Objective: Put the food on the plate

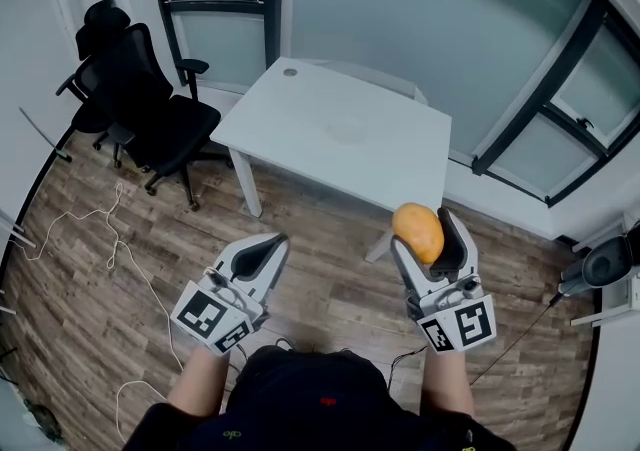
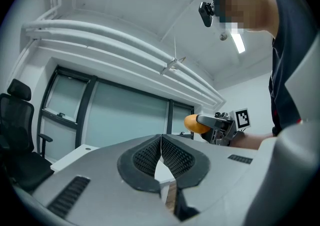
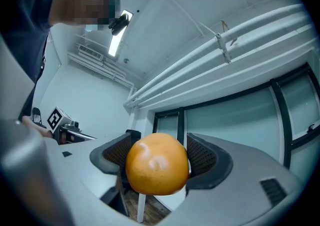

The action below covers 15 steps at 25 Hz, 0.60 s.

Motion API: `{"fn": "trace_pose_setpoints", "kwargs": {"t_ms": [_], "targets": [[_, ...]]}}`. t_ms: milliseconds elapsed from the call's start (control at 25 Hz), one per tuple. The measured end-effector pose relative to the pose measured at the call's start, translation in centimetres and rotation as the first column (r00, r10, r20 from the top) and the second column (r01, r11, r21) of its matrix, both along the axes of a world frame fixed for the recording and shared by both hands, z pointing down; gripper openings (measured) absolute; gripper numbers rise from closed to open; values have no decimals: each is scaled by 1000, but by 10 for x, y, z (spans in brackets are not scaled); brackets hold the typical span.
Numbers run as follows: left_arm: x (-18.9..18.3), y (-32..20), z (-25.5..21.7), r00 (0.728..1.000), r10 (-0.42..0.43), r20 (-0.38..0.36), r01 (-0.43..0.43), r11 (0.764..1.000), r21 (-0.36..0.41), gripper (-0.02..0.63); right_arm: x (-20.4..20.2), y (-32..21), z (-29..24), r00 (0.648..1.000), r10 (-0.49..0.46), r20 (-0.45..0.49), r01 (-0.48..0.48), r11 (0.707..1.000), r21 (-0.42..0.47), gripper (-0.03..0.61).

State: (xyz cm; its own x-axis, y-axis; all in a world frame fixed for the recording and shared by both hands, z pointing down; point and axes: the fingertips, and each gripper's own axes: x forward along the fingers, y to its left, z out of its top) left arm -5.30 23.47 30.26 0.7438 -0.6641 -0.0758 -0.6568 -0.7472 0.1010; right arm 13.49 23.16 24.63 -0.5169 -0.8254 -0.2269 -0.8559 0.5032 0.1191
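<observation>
My right gripper (image 1: 428, 232) is shut on an orange round fruit (image 1: 418, 231), held in the air above the wooden floor, just in front of the white table (image 1: 330, 134). In the right gripper view the orange fruit (image 3: 157, 164) fills the gap between the dark ribbed pads (image 3: 202, 156). My left gripper (image 1: 267, 254) is shut with nothing in it, its two pads (image 2: 145, 157) meeting at the tips. From the left gripper view the orange fruit (image 2: 192, 124) shows off to the right. I see no plate; a faint round outline lies on the tabletop.
Two black office chairs (image 1: 150, 109) stand left of the table. White cables (image 1: 105, 229) trail across the wooden floor at the left. Glass partitions with dark frames (image 1: 545, 89) run behind the table. A grey device (image 1: 605, 264) sits at the right edge.
</observation>
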Motion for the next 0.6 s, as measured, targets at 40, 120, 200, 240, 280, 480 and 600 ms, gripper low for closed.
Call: {"fn": "trace_pose_setpoints", "kwargs": {"t_ms": [40, 120, 200, 240, 280, 480, 600], "targets": [[-8, -2, 2, 1000, 1, 1, -1, 1000, 1, 23, -8, -2, 1, 1000, 4, 1, -4, 1000, 1, 366], [-26, -6, 6, 1000, 2, -1, -2, 1000, -3, 23, -23, -5, 4, 1000, 13, 4, -13, 1000, 1, 366], [-40, -10, 12, 1000, 8, -5, -8, 1000, -14, 23, -36, -7, 7, 1000, 22, 2, -22, 1000, -2, 366], [-45, -12, 15, 1000, 10, -6, -10, 1000, -18, 23, -42, -8, 9, 1000, 26, -2, -26, 1000, -4, 365], [-50, -15, 17, 1000, 11, -7, -11, 1000, -21, 23, -47, -11, 11, 1000, 29, -7, -29, 1000, -8, 365], [-62, -36, 21, 999, 18, -26, -19, 999, -29, 23, -60, -31, 16, 999, 34, -37, -35, 999, -25, 365], [-65, -52, 21, 1000, 21, -21, -21, 999, -27, 23, -64, -50, 16, 998, 32, -45, -33, 999, -28, 365]]}}
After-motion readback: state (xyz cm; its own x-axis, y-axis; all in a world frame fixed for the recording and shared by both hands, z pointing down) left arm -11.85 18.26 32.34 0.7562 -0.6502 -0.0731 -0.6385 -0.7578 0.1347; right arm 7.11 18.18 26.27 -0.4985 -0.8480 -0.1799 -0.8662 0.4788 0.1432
